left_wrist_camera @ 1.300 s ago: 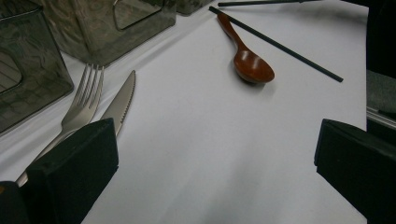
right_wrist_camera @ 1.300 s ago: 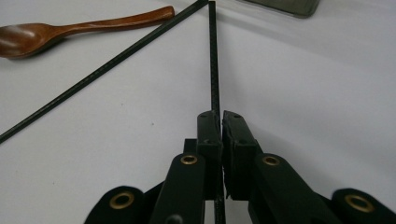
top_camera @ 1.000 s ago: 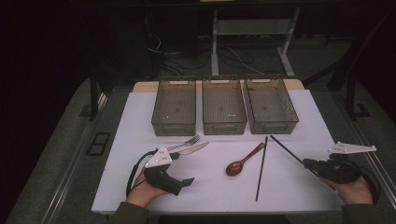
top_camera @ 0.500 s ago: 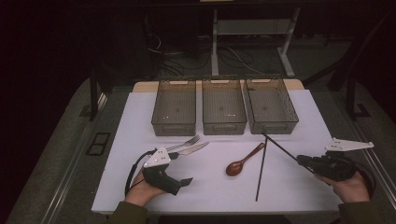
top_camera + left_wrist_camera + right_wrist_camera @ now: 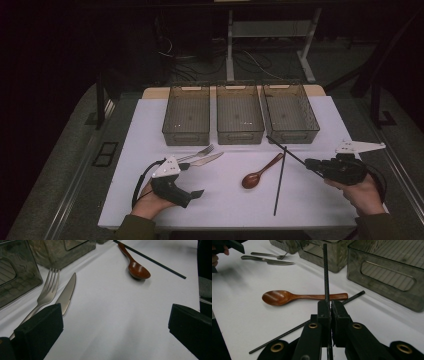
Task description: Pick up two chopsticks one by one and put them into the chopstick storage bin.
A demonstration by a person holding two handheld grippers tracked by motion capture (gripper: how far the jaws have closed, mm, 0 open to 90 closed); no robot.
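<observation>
My right gripper [image 5: 311, 163] is shut on one end of a thin black chopstick [image 5: 287, 150], held off the table and pointing toward the right bin [image 5: 316, 127]. In the right gripper view the jaws [image 5: 330, 310] pinch that chopstick [image 5: 325, 272], which runs straight ahead. A second black chopstick [image 5: 280, 180] lies on the white mat beside a brown wooden spoon [image 5: 260, 172]. My left gripper [image 5: 193, 180] rests open at the mat's front left, its jaws wide apart [image 5: 115, 327] with nothing between them, just short of a metal fork [image 5: 47, 292] and knife [image 5: 67, 293].
Three smoky see-through bins stand in a row at the back: left bin [image 5: 186, 137], middle bin [image 5: 240, 137] and the right one. The white mat [image 5: 225, 200] covers the table, with dark floor, cables and desk legs beyond.
My right hand has moved left and risen with the chopstick, bringing its far tip closer to the right bin. The left hand has stayed put.
</observation>
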